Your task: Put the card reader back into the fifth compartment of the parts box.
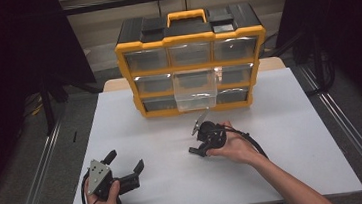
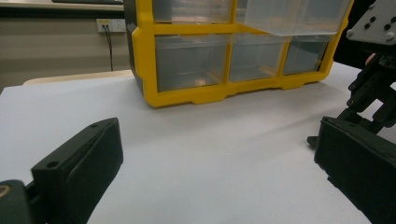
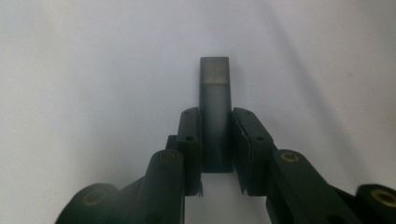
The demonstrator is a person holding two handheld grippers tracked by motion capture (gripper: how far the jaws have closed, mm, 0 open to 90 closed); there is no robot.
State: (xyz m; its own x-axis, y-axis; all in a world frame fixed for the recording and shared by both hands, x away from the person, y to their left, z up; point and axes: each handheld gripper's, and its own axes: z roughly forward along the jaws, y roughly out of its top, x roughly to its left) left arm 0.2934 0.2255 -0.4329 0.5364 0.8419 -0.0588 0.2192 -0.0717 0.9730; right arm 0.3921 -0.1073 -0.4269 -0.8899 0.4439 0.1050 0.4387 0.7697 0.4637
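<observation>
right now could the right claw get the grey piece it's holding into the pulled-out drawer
Probably yes. The right claw, shut on the grey piece, sits just in front of the open middle drawer, with bare table between them.

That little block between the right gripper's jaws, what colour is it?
Dark grey block, clearest in the right gripper view.

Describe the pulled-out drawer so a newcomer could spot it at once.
Find the yellow-and-black drawer organiser at the far edge of the white table. In its middle row, the centre drawer is clear plastic and, unlike its neighbours, juts forward over the table.
</observation>
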